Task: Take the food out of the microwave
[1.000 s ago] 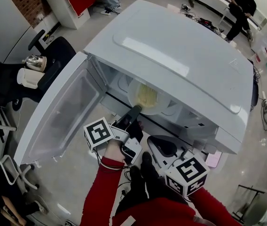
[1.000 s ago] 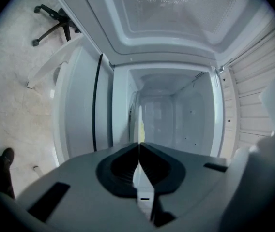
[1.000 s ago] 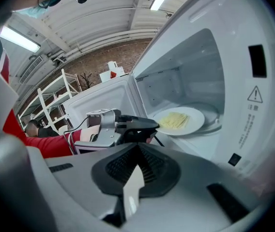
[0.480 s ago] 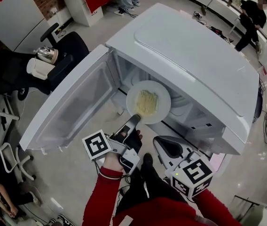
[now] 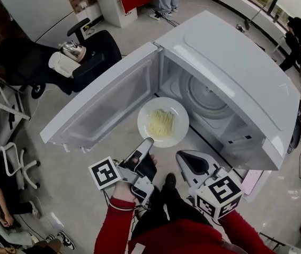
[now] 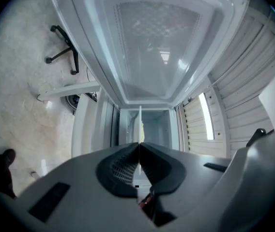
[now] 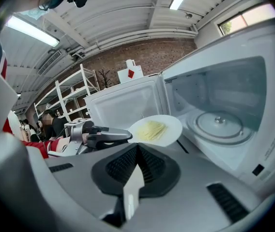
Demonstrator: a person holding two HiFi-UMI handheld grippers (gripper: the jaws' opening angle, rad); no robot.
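A white plate (image 5: pixel 162 122) with a heap of pale yellow food is held just outside the open microwave (image 5: pixel 235 73), in front of its cavity. My left gripper (image 5: pixel 147 141) is shut on the plate's near rim. In the left gripper view the plate (image 6: pixel 140 124) shows edge-on between the shut left gripper (image 6: pixel 139 146). My right gripper (image 5: pixel 184 159) hovers shut and empty to the right of the plate, near the microwave's front. From the right gripper view (image 7: pixel 137 151) the plate (image 7: pixel 155 129) hangs level, ahead of the glass turntable (image 7: pixel 220 124).
The microwave door (image 5: pixel 108 105) stands swung out to the left. The bare turntable (image 5: pixel 206 97) lies inside. A black office chair (image 5: pixel 97 46) with a kettle (image 5: pixel 72 50) and a white jug (image 5: pixel 63 65) stands behind the door. People stand far back.
The plate has come out of the cavity toward me with my left gripper shut on it. My right gripper has stayed low at the right.
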